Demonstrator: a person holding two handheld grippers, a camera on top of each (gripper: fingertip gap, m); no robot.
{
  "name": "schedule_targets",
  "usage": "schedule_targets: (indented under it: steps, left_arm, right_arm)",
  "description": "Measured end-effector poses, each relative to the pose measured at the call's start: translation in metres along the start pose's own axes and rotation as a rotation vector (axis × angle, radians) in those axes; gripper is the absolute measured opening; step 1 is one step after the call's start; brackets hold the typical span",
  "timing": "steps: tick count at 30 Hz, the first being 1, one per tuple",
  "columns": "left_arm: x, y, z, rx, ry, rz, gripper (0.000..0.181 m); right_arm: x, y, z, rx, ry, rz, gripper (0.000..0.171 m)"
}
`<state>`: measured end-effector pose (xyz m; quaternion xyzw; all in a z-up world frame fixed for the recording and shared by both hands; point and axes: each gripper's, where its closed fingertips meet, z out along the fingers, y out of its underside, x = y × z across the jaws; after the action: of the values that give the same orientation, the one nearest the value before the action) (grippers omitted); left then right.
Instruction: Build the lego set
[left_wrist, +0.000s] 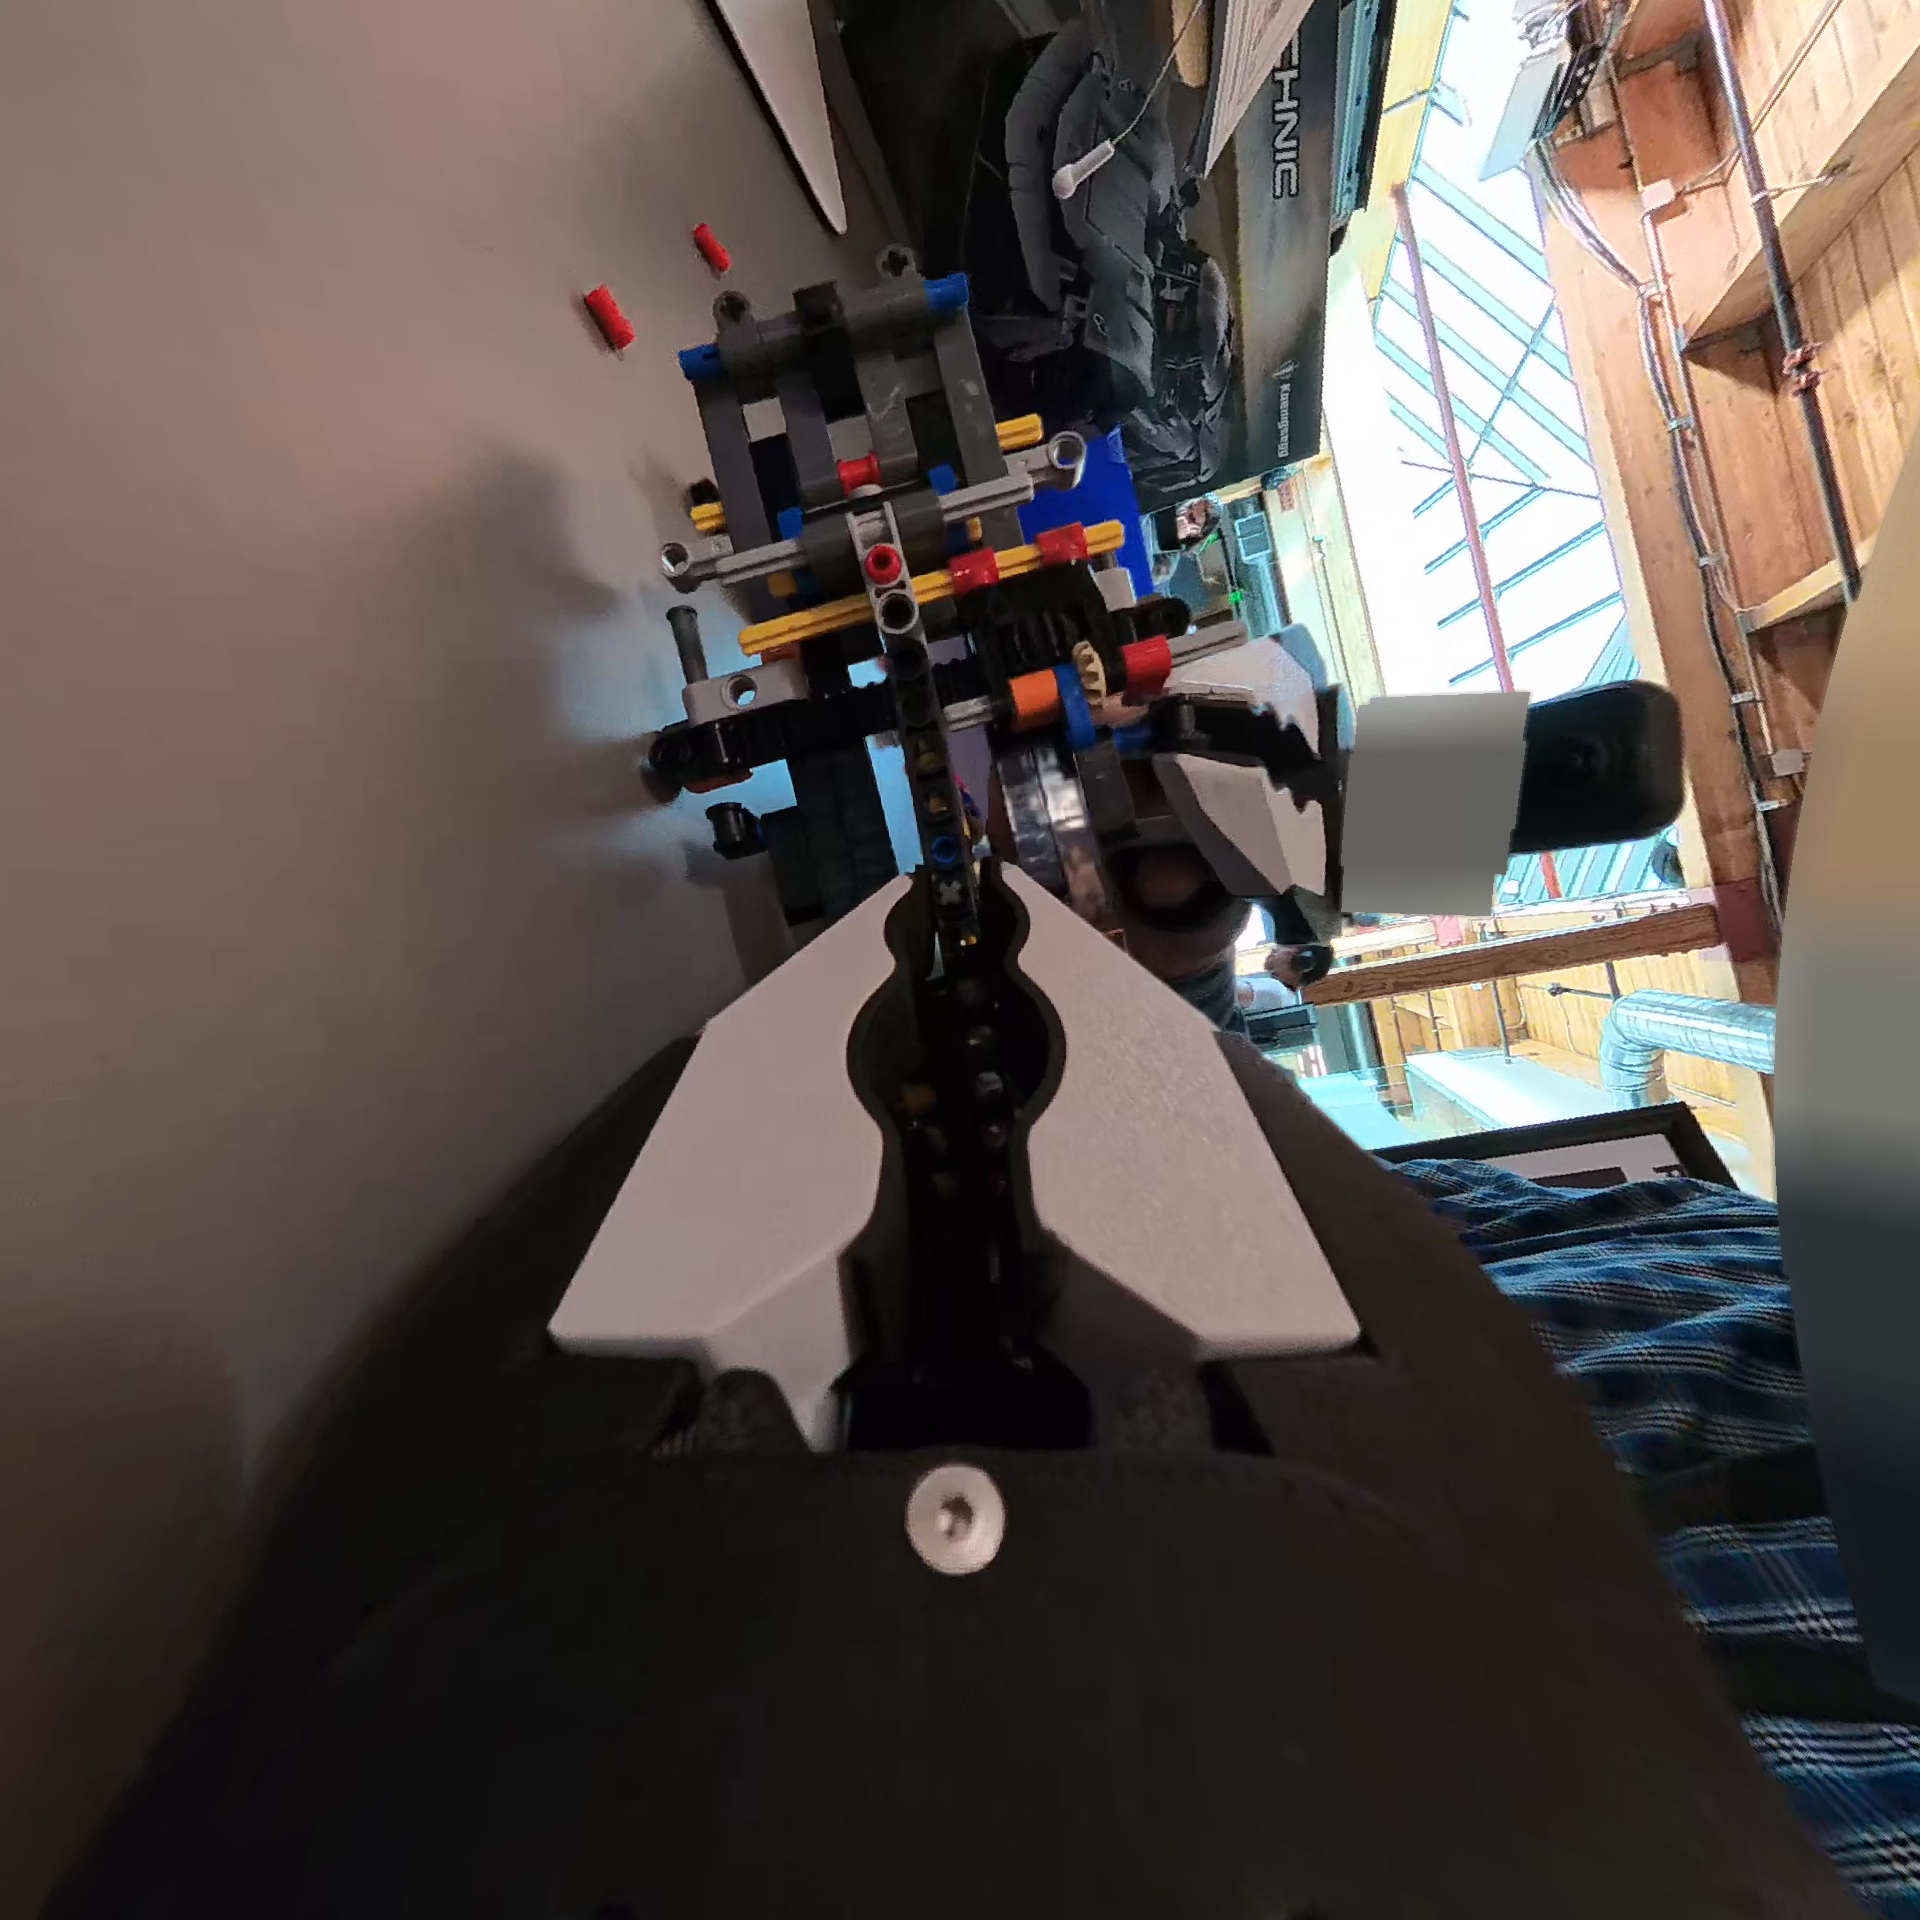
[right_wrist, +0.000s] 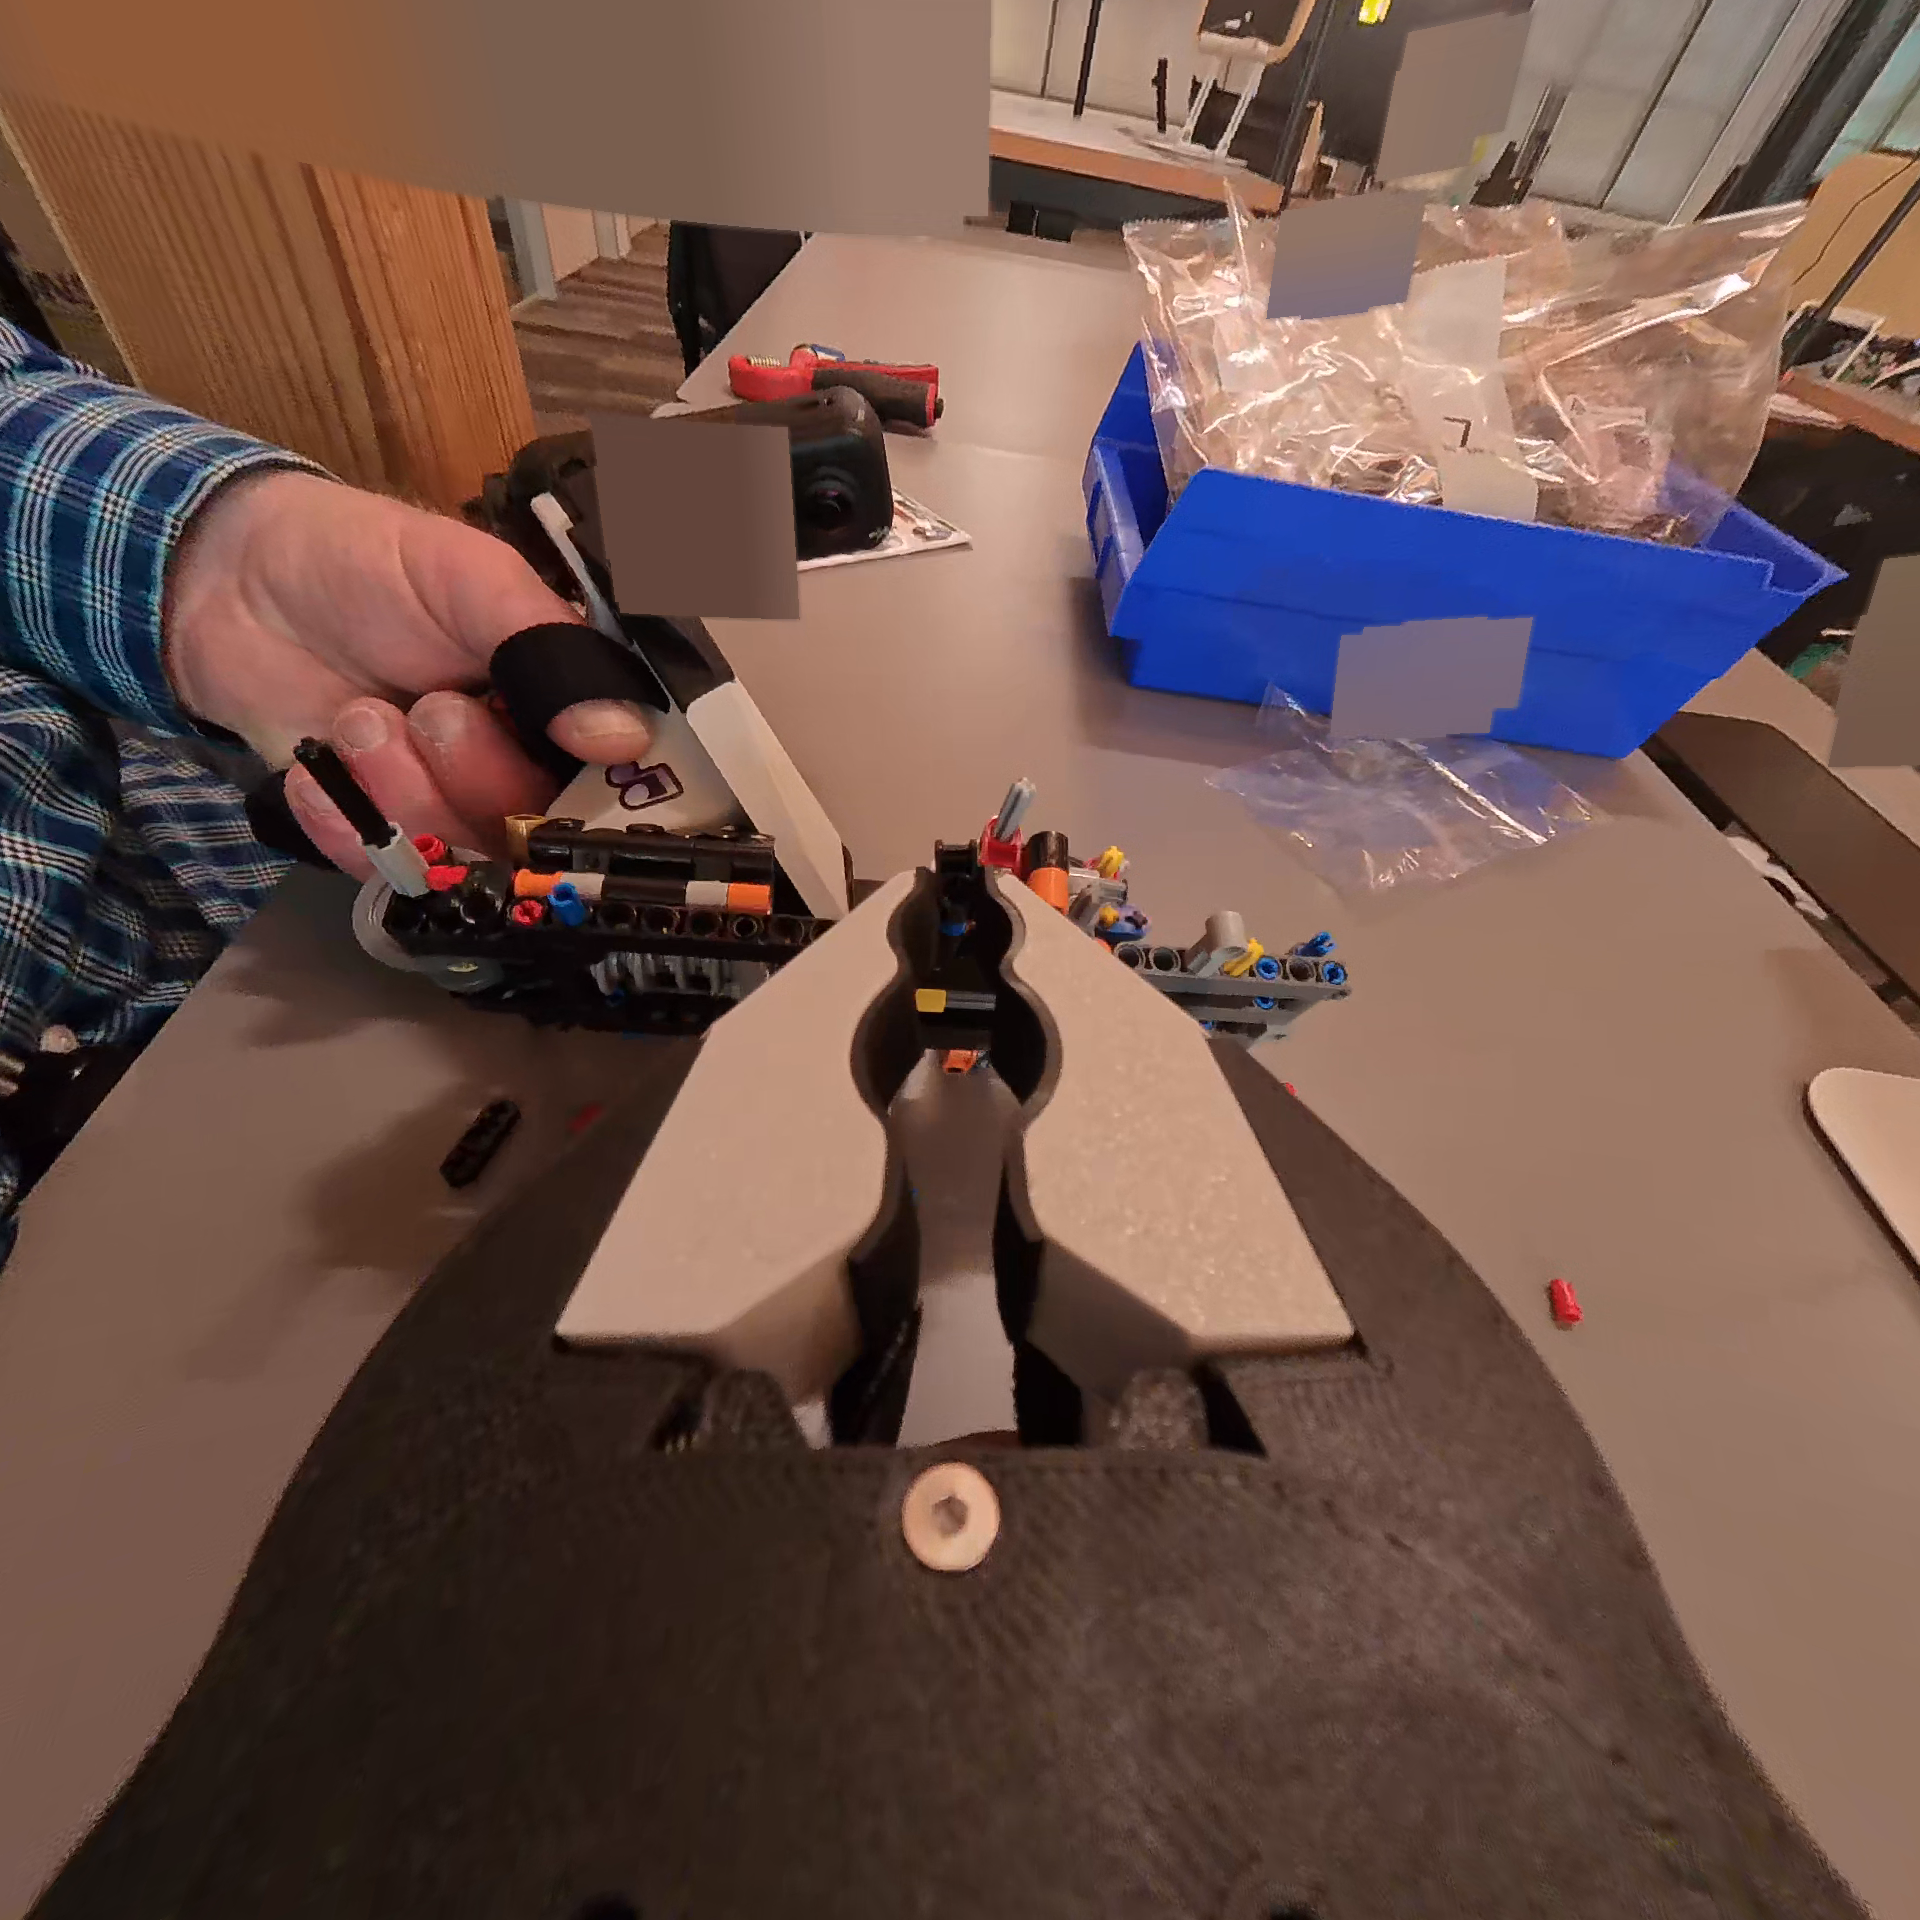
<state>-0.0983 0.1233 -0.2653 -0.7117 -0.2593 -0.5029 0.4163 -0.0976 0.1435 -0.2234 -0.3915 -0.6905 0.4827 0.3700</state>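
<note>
The Lego model (left_wrist: 883, 540) is a frame of grey, black and yellow beams with red and blue pins, resting on the grey table (left_wrist: 312, 623). My left gripper (left_wrist: 951, 883) is shut on a long black beam of the model that runs back between its fingers. In the right wrist view the model (right_wrist: 623, 920) lies across the table. My right gripper (right_wrist: 961, 883) is shut on a black part at its middle. The left gripper (right_wrist: 717, 769) shows there too, held by a hand (right_wrist: 364, 644) at the model's left end. The right gripper also shows in the left wrist view (left_wrist: 1236, 790).
A blue bin (right_wrist: 1434, 592) filled with clear plastic bags stands at the back right, with an empty bag (right_wrist: 1403, 800) in front of it. Loose parts lie on the table: a black piece (right_wrist: 478, 1141), a red pin (right_wrist: 1564, 1301), two red pins (left_wrist: 608, 315). A red tool (right_wrist: 831, 379) lies far back. Left tips to right tips: about 5 cm. The black piece (right_wrist: 478, 1141) lies around 11 cm away from my left fingertips.
</note>
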Motion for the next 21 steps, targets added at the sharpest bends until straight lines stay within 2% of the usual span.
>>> schedule_targets:
  steps: [11,21]
  left_arm:
    - [-0.0015,-0.0010,-0.0008,0.003,-0.010,0.024,0.008]
    - [-0.0024,-0.0017,-0.0011,0.009,-0.020,0.034,0.009]
  right_arm:
    - [0.0012,0.0023,0.0018,-0.107,-0.076,0.042,0.005]
    - [0.0027,0.0031,0.0023,-0.105,-0.095,0.098,0.005]
